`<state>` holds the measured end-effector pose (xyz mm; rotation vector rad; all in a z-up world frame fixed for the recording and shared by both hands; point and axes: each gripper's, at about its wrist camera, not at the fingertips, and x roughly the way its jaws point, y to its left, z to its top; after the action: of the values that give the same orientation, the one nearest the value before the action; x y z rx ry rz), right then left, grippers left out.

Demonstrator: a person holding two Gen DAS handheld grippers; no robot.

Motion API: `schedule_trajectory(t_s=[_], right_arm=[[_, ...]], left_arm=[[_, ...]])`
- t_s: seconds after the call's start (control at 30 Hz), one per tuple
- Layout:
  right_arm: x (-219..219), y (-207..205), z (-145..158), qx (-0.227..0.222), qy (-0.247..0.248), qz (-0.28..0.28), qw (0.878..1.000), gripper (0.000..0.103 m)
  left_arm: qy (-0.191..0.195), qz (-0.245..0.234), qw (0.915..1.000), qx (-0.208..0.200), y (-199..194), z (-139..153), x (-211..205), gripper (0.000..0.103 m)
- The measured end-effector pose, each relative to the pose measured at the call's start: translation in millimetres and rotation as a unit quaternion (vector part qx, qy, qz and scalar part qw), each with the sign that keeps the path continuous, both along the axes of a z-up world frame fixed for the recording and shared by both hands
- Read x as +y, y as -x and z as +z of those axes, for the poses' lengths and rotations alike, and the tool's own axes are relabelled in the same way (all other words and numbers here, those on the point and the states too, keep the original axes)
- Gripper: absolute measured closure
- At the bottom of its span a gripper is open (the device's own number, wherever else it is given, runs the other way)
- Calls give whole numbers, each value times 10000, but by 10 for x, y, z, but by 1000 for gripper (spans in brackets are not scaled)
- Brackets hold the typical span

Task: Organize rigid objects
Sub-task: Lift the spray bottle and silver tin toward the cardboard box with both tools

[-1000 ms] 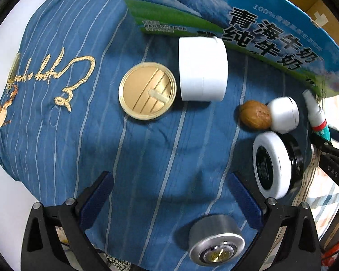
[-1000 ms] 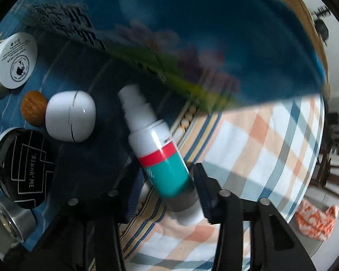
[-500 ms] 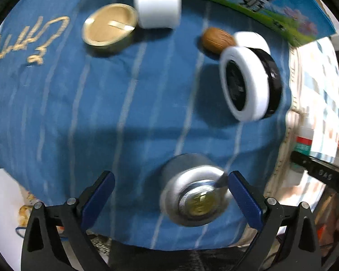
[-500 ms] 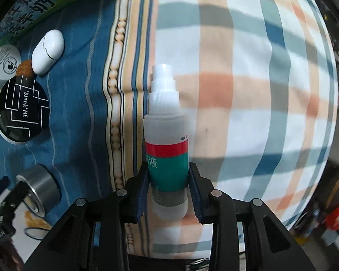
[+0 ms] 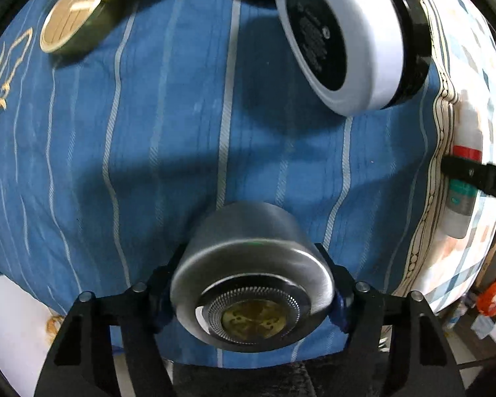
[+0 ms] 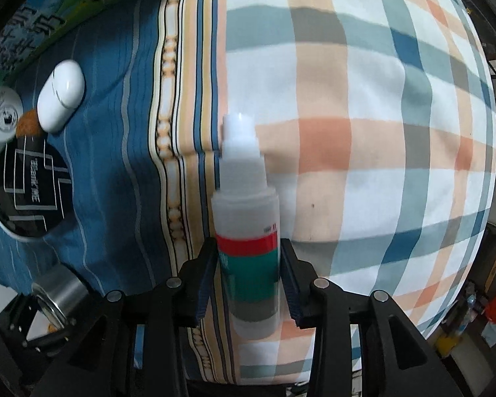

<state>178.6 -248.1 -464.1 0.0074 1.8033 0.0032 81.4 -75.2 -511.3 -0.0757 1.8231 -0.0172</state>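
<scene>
Left gripper [image 5: 251,292]: jaws have just been closing; pads now against both sides of the silver metal cylinder [image 5: 253,281], which lies on the blue striped cloth [image 5: 168,125]. Right gripper [image 6: 248,274]: clamped on the spray bottle [image 6: 246,231] at its red-and-green label, nozzle pointing away, over the plaid cloth [image 6: 380,132]. Black-and-white round compact [image 5: 344,33], gold-lidded tin [image 5: 71,20] and white oval case [image 6: 61,96] rest on the blue cloth, apart from both grippers.
</scene>
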Motion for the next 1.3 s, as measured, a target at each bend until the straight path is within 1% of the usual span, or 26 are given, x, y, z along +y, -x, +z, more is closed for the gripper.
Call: schedule_trajectory(t_s=[0.07,0.1,0.13,0.2,0.23,0.33,0.4,0.43,0.47,0.53,0.63,0.67,0.73,0.8,0.87,1.0,1.03,1.17,1.23,1.27,1.3], right_arm=[[35,-81,38,-93,38,34,9999,67],[35,-87,45,-99,29,28,9999,67],[32,-84,34,-49,9,0,10000,68],[77,-23,9,230,-130,-9,9997,68],[141,10,-32,362,-209,50,9991,68],[171,9,-28,313,-128,69,9994,67],[190,-25,-23,319,-79,43,9995,64],[216,-48,-30,308,-56,49,9995,63],[255,-59,-40,313,-30,61,9995,63],[227,-70,-23,290,48,76,9995,65],[277,-36,-4,264,105,54,9996,67],[380,27,6,255,111,44,9996,68],[383,63,32,262,87,57,9996,68],[336,97,66,290,-10,-12,9996,69],[306,115,98,271,-99,-42,9996,69],[313,197,184,65,-178,98,9998,69],[325,219,216,44,-216,121,9997,69],[375,280,326,-67,-378,187,9991,69],[411,297,380,-138,-382,256,9988,69],[452,301,393,-169,-370,305,9987,69],[463,308,417,-191,-361,354,9985,69]], left_arm=[[-98,-54,9999,-129,12,-3,-21,33],[-144,-55,9997,-177,-68,31,-62,34],[-204,-59,9995,-232,-66,65,-47,34],[-326,-21,9988,-366,-93,19,-25,34],[-305,30,9988,-388,-113,-4,-2,34],[-193,154,9990,-370,-154,-64,134,32],[-230,153,9988,-406,-219,-76,169,32],[-230,143,9987,-428,-247,102,235,33],[-245,144,9985,-463,-257,152,236,33],[-253,168,9982,-525,-294,157,189,34],[-234,249,9977,-590,-314,266,132,35],[-227,264,9975,-621,-291,260,137,35],[-218,264,9972,-663,-239,274,226,35],[-229,263,9970,-689,-190,386,289,35],[-241,278,9969,-697,-197,485,310,35],[-239,333,9965,-723,-68,545,461,35],[-232,337,9965,-728,-26,682,481,35],[-219,317,9963,-771,41,794,573,35],[-165,320,9968,-712,22,792,580,34],[-119,342,9975,-606,19,750,610,34],[-37,368,9985,-392,18,678,639,34]])
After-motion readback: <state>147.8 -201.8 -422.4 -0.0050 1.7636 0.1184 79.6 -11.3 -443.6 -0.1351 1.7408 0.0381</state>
